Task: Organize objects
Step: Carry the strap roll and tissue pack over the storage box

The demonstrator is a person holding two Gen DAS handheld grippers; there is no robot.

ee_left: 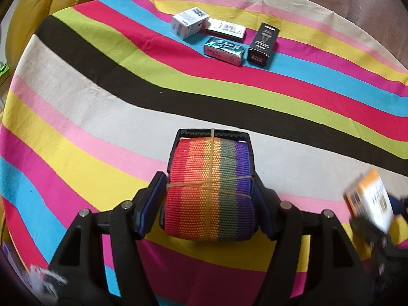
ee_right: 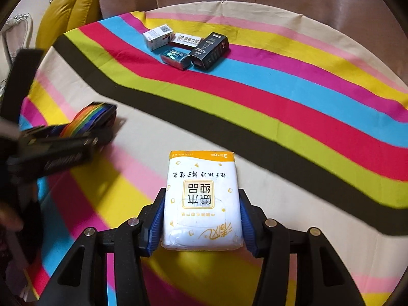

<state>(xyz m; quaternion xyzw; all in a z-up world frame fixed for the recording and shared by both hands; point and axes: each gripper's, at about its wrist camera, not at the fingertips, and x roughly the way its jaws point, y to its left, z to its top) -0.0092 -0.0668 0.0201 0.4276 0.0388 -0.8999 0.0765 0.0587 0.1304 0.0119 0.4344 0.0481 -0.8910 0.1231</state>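
At lower centre, left gripper (ee_left: 209,199) jaws clamped on rainbow strap roll (ee_left: 209,191); right gripper (ee_right: 201,216) jaws clamped on tissue pack (ee_right: 201,199).

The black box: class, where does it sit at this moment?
In both wrist views the black box lies on the far part of the striped tablecloth, rightmost of four small boxes, beside the teal packet.
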